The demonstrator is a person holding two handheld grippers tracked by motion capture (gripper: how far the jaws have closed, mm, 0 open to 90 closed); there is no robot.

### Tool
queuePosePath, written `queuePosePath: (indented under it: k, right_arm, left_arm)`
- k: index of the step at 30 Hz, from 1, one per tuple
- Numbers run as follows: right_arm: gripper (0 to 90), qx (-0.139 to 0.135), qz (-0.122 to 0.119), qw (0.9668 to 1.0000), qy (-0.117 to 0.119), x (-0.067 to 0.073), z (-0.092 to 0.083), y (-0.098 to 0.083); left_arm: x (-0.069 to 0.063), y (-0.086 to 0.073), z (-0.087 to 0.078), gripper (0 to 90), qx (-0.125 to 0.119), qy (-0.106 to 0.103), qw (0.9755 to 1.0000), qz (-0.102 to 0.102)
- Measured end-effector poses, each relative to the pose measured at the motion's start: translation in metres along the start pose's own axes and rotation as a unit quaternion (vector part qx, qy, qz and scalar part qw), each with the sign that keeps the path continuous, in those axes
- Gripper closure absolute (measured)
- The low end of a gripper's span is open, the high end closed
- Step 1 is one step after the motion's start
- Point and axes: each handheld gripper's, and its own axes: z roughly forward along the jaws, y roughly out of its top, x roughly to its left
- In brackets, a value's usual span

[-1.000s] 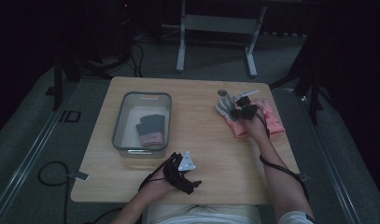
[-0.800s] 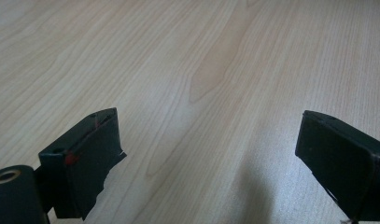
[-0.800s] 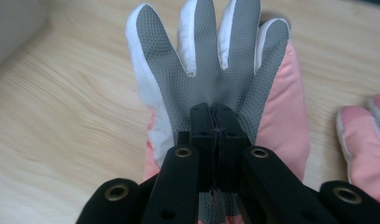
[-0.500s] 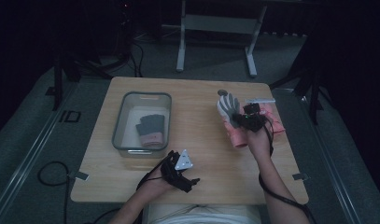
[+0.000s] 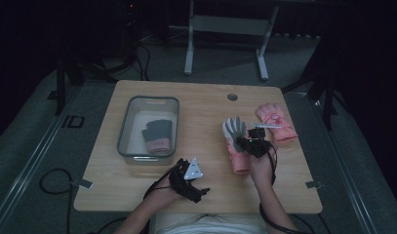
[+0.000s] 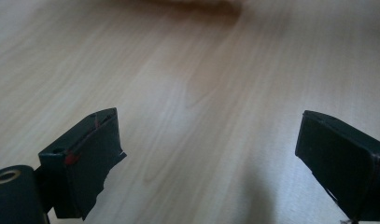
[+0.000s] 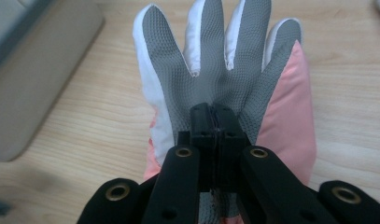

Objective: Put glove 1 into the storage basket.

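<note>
3 gloves [image 5: 235, 139], 1 bin [image 5: 132, 105]

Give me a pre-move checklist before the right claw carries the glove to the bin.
1. Right claw shut on the grey-palmed glove: ok.
2. Glove fully off the table: cannot tell.
3. Bare wood between glove and clear bin: ok.
4. Room in the bin beside the glove already in it: ok.
5. Left claw open, over bare wood, off the route: ok.
6. Second pink glove lying apart: ok.
</note>
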Motion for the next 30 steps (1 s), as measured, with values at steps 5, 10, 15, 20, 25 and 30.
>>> queuePosePath:
  k: [5, 10, 15, 20, 25, 30]
  right_arm:
    - [88.5, 0.025, 0.014, 0.9996, 0.005, 0.002, 0.029, -0.006]
    - [88.1, 0.037, 0.011, 0.9992, -0.007, 0.008, 0.050, -0.009]
    - [86.3, 0.034, -0.006, 0.9991, -0.023, 0.012, 0.060, -0.006]
    - [82.3, 0.031, -0.015, 0.9991, -0.024, 0.014, 0.060, -0.004]
    - [71.7, 0.012, -0.015, 0.9998, -0.001, 0.013, 0.045, 0.003]
    - [57.9, -0.018, -0.026, 0.9993, 0.022, 0.008, 0.023, 0.014]
  left_arm:
    - [-0.003, -0.001, 0.004, 6.5, 0.009, -0.006, 0.9998, 0.015]
    - [-0.001, -0.004, 0.005, 6.5, 0.009, -0.007, 0.9999, 0.010]
    - [0.000, -0.004, 0.004, 6.5, 0.006, -0.008, 0.9999, 0.008]
    - [0.000, -0.004, 0.005, 6.5, 0.008, -0.010, 0.9999, 0.008]
    - [0.000, -0.005, 0.006, 6.5, 0.009, -0.009, 0.9999, 0.006]
    - [0.000, -0.005, 0.006, 6.5, 0.009, -0.010, 0.9999, 0.008]
